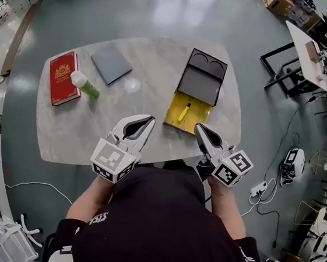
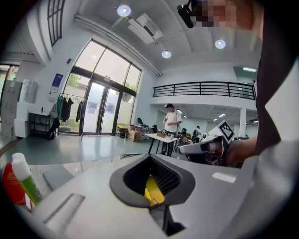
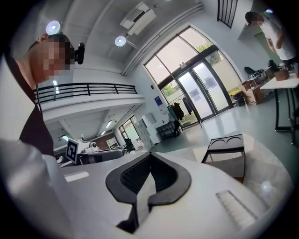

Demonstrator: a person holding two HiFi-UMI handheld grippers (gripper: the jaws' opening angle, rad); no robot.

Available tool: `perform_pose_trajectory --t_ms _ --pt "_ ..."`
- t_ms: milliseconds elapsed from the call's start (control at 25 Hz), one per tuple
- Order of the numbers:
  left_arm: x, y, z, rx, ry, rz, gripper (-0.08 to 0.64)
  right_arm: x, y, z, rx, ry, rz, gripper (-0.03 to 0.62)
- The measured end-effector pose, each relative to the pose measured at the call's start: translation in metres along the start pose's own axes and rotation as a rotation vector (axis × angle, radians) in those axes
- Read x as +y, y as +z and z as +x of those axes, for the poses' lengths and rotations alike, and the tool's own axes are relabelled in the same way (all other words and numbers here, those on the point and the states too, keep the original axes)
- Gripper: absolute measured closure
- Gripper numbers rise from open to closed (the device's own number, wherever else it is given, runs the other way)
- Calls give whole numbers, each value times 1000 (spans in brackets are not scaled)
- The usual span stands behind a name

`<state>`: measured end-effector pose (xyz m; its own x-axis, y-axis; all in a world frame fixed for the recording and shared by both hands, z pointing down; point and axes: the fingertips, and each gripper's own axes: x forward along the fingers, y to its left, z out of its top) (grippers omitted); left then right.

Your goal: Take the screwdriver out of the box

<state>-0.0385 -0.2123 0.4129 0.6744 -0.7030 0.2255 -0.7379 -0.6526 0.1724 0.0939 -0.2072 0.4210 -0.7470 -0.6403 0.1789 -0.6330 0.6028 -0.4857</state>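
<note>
At the near edge of the surface (image 1: 93,131), the left gripper (image 1: 148,120) and right gripper (image 1: 199,127) are both pressed together and empty. They point almost level and angle inward toward each other. Just beyond and between their tips lies the box's open yellow tray (image 1: 195,120). The screwdriver (image 1: 184,111) rests in it, its long axis running roughly away from the person. By my judgement the right gripper is slightly nearer. The black box (image 1: 201,82) lies beyond.

Pale stone-look surface (image 1: 92,143), smooth, faintly glossy.
Box (image 1: 201,82) matt black, yellow inside; red book (image 1: 63,78) has a sheeny cover; grey floor (image 1: 165,10) polished, reflective.
</note>
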Motion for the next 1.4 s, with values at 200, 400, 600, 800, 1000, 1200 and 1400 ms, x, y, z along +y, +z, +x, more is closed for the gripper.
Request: perform_pose_trajectory --t_ms 200,400,600,800,1000,1200,1400 --pt "-1 -12 37 47 -37 -31 557 -17 0 6 12 15 30 580" --pt "-12 -32 74 113 -71 -28 557 -40 1 -4 21 25 51 580" --pt "-25 -62 113 215 -136 -44 557 -60 -2 -8 40 35 76 578" --pt "-37 -99 148 348 -185 -44 539 -79 -7 -10 66 48 104 578" --pt "-41 -129 171 454 -194 -24 475 -98 -9 -13 79 52 132 580" --pt "-34 -163 187 563 -177 -38 453 -111 -15 -9 80 67 181 580" --pt "-29 -189 199 668 -158 35 442 -122 -21 -4 79 75 213 580"
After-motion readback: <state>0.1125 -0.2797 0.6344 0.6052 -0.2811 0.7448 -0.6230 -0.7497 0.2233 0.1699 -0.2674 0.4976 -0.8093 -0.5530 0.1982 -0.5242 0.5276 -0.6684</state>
